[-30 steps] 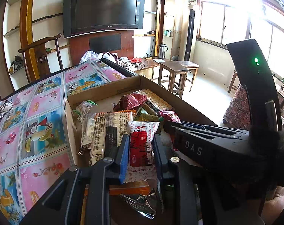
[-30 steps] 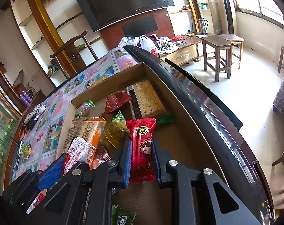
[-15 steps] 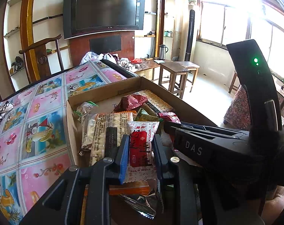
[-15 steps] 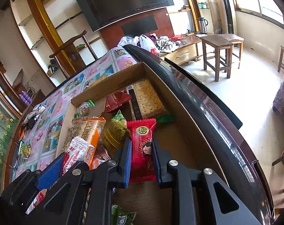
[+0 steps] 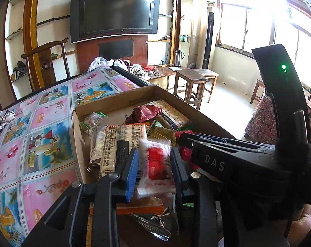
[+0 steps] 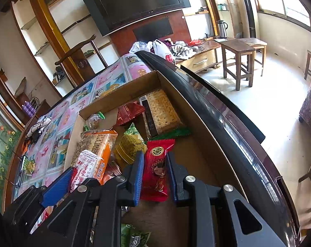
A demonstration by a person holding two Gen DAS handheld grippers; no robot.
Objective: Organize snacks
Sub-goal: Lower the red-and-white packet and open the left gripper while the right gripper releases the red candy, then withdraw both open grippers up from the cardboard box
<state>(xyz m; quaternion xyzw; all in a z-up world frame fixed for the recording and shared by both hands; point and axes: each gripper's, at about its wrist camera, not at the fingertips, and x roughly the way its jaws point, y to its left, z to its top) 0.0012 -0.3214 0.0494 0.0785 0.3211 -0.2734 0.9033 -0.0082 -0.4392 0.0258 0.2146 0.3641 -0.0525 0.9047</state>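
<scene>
The cardboard box [image 6: 198, 135] is sitting on the tabletop [image 5: 52, 123], which is covered by a glossy cartoon-print cloth. The box is holding loose snacks: a cracker pack [image 6: 161, 111] with a dimpled golden face lying flat against the far right wall, a crinkled dark-red pouch [image 6: 129, 113] beside it, a yellow-green wrapper [image 6: 130, 146] at the centre, and a long orange-edged pack [image 6: 95, 144] printed with dense text along the left wall.

The right gripper [image 6: 154, 177] is reaching forward low over the box's bare floor, its jaws bracketing a glossy red packet [image 6: 157, 164] with a cartoon face; whether they are pressing on it cannot be told. The packet is lying flat on the box floor.

The left gripper [image 5: 155, 165] is pointing into the pile from the near end, its jaws grasping a white-and-red packet [image 5: 155, 162], which is showing blurred. The packet is sitting above the other snacks, at the box's near end.
</scene>
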